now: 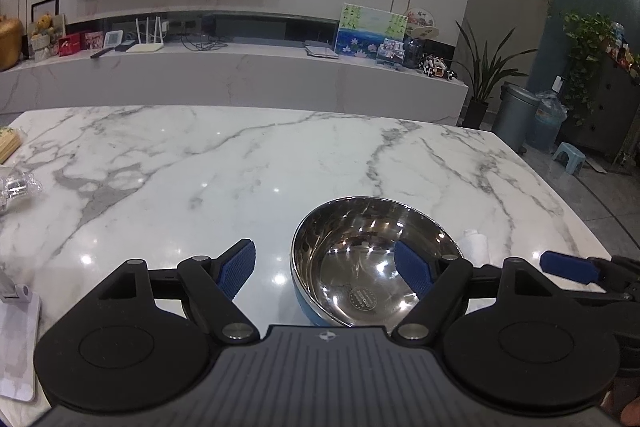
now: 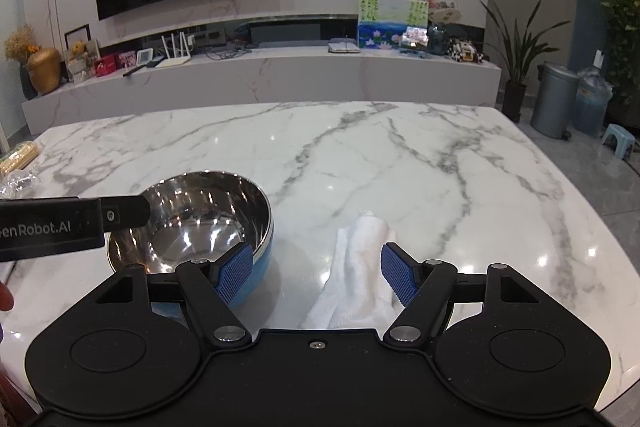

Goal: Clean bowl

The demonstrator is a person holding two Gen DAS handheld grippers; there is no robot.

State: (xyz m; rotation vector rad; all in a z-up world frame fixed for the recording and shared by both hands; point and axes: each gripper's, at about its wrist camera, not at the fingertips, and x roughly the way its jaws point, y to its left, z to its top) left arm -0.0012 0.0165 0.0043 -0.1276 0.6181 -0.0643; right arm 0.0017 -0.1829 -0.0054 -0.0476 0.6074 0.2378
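Note:
A stainless steel bowl [image 1: 360, 267] with a blue outer wall [image 2: 260, 255] stands upright on the marble table [image 1: 180, 187], near its front edge. My left gripper [image 1: 325, 271] is open and straddles the bowl's left rim, with one blue pad outside and the other over the shiny inside. A crumpled white cloth [image 2: 360, 267] lies on the table just right of the bowl. My right gripper [image 2: 317, 277] hangs open over it, the cloth between its fingers and not pinched. In the right wrist view the left gripper [image 2: 60, 227] reaches in over the bowl's left rim.
A clear plastic wrapper [image 1: 16, 187] and a pale packet [image 1: 8, 145] lie at the table's left edge, with a white card [image 1: 16, 347] at the near left. Beyond the table stand a marble TV console [image 1: 240, 79], a grey bin [image 2: 554, 99] and potted plants.

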